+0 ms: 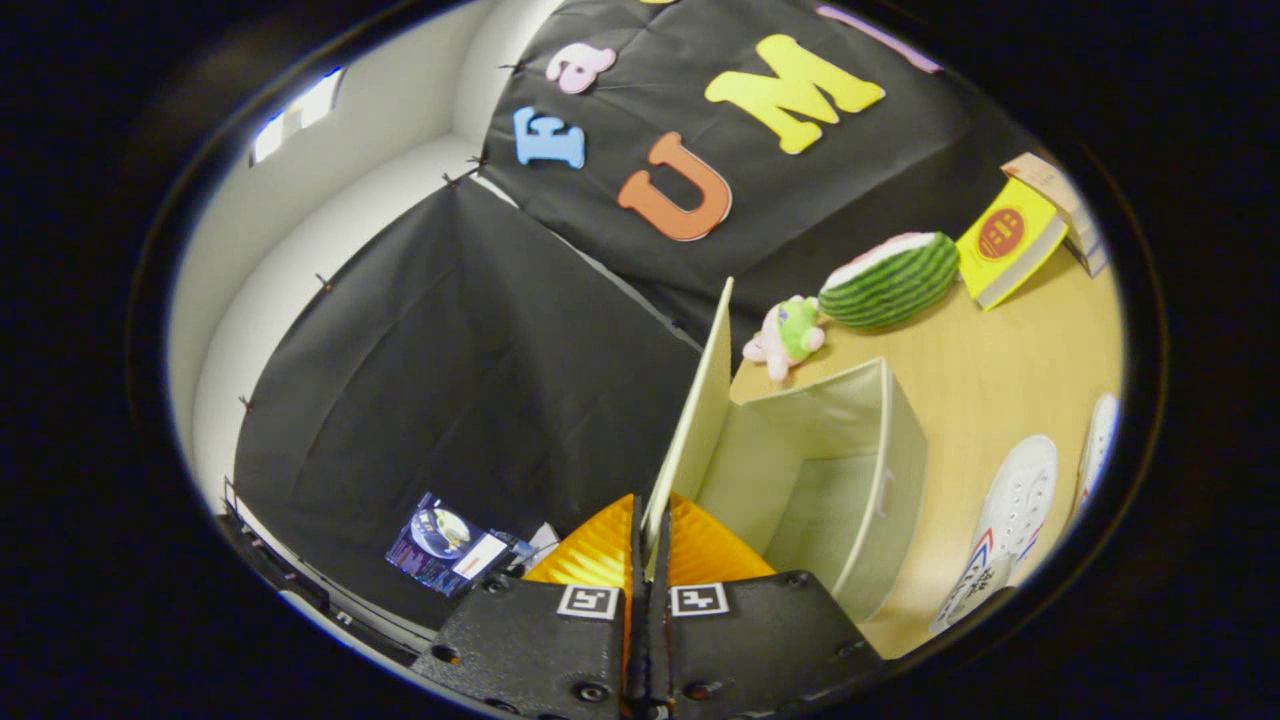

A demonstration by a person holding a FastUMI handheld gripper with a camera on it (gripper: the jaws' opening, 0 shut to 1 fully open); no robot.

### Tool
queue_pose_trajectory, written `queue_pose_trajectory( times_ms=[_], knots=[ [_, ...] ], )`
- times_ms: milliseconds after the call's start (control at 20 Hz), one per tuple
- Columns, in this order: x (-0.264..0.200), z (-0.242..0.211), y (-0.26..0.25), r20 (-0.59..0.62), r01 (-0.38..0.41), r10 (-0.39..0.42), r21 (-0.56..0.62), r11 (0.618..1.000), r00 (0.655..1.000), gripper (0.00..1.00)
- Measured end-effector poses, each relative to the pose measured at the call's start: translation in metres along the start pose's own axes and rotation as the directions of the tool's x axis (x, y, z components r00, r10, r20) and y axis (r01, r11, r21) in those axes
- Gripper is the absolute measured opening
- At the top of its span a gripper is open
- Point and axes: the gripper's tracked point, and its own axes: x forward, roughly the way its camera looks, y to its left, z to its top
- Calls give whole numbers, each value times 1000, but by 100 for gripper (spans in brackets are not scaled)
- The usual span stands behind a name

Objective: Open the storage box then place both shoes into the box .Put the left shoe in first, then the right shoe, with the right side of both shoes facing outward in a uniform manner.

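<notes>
My gripper [648, 535] is shut on the edge of the storage box's lid [700, 400], a pale flat panel that stands raised on edge and runs ahead from between the fingers. The beige fabric storage box [850, 470] sits just to the right of the fingers with its mouth open and its inside bare. Two white shoes lie on the wooden table to the right of the box: the nearer shoe [1010, 520] has red and blue stripes on its side, and the farther shoe [1100, 440] is partly cut off.
Beyond the box on the wooden table [1000, 370] lie a small pink and green plush toy [790, 335], a watermelon-shaped cushion [890, 280] and a yellow book [1005, 245] leaning on other books. A dark blue packet [445, 545] lies to the left of the fingers.
</notes>
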Motion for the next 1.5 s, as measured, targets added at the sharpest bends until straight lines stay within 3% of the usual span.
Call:
queue_pose_trajectory(
  times_ms=[350, 600, 800, 950, 1250, 1500],
  knots=[
    [67, -20, 84, -84, -29, 9, -246, 969, 996, 8],
    [97, -25, 105, -78, -4, -31, -414, 910, 996, 26],
    [101, -11, 117, 25, 44, -36, -533, 845, 999, 66],
    [94, -8, 113, 57, 78, -56, -553, 829, 997, 98],
    [43, 30, 57, 197, 281, -202, -607, 743, 959, 98],
    [-28, 48, 2, 213, 407, -353, -597, 691, 911, 99]
  ],
)
